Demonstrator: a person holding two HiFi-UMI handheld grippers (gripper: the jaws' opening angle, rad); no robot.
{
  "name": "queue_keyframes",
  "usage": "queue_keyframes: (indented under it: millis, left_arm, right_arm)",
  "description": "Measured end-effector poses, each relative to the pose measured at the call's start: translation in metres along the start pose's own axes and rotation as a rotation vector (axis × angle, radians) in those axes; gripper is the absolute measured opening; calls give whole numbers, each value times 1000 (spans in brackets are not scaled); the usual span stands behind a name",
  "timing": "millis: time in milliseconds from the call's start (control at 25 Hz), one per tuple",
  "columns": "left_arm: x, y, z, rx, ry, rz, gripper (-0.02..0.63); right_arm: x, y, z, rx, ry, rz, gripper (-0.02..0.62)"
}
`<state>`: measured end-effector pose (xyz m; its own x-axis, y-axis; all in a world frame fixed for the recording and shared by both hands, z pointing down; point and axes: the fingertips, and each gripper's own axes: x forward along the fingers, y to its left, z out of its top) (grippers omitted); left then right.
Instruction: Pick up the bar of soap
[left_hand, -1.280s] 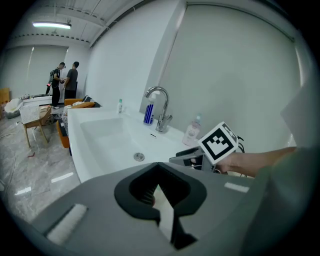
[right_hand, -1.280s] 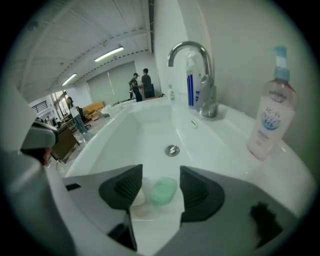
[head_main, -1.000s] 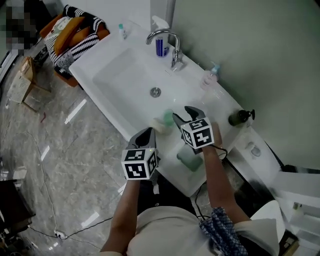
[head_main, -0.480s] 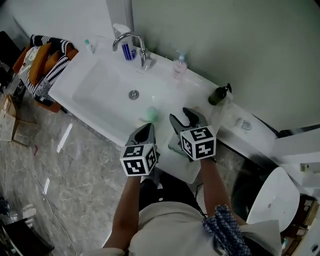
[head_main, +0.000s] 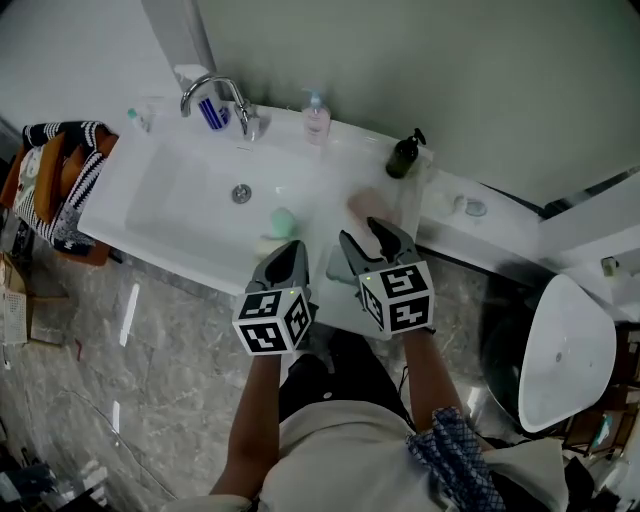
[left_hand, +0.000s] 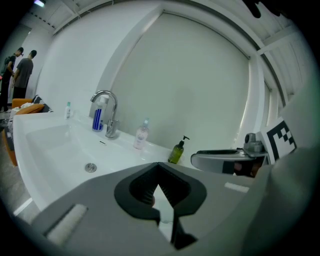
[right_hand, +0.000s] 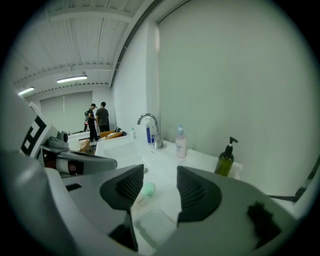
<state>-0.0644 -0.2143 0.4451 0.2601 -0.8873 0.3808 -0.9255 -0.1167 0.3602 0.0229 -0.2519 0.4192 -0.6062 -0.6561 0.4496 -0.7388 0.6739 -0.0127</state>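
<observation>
Pale-green rounded soap bar (head_main: 283, 221) sits on the white ceramic basin's (head_main: 190, 205) near rim; left gripper (left_hand: 159, 165) clenched empty, right gripper (right_hand: 159, 182) spread empty; we judge it light, slippery (maybe wet); pinch 2 opposite sides.

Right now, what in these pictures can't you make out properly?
Clear tray: head view, mostly under the right hand-held gripper.
Blue bottle print: too small in every view.
Green lump: blurred; soap or not, unclear.
Striped cloth: cut off by head view's left edge.
</observation>
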Motion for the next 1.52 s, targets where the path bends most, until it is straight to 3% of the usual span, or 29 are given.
queue_keyframes:
  millis: [160,200,240,280,640,920,1160,1520]
  left_arm:
    - [-4,-18,6,57,-7,-54,8]
    - [-5,-22,5,63,-5,-63,8]
    - [-7,-25,4,65,-5,-74,6]
    - [-9,-29,3,66,-6,-87,8]
    - [-19,-52,-6,115,-2,-152,8]
    - [-27,-46,-15,105,0,-114,8]
    - [-27,-59,-23,146,20,-158,8]
    - [-20,-67,-23,144,14,-161,8]
  right_arm:
    - [-17,2,-14,59,5,-36,214]
    - [-21,2,-18,62,12,-56,180]
    - [-25,2,-21,60,18,-76,89]
    - [-28,2,-24,56,22,-91,38]
    - [-50,15,-49,79,54,-119,14]
    - [-63,3,-55,106,33,-208,14]
    - [-75,-1,-55,110,7,-255,12]
    - [-80,-6,-53,102,-1,-261,12]
